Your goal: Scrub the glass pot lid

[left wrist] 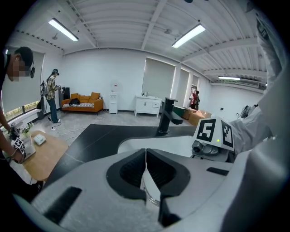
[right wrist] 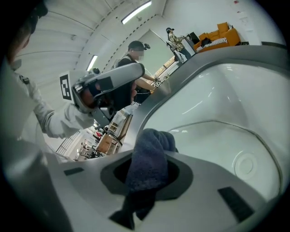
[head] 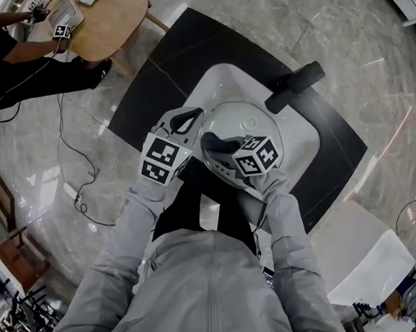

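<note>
The glass pot lid (head: 236, 131) is held tilted over the white sink (head: 297, 137). My left gripper (head: 189, 118) is shut on the lid's left edge; in the left gripper view the jaws (left wrist: 145, 156) meet with the lid's metal rim (left wrist: 152, 195) showing just below them. My right gripper (head: 218, 145) is shut on a dark blue cloth (right wrist: 148, 159), which lies against the lid's surface (right wrist: 213, 145). The cloth (head: 221, 142) shows as a dark patch on the lid in the head view.
A black faucet (head: 296, 86) stands at the sink's far side, on a black counter (head: 166, 64). A round wooden table (head: 109, 16) with a seated person is at the far left, and cables trail over the floor. A white box (head: 365, 258) sits at the right.
</note>
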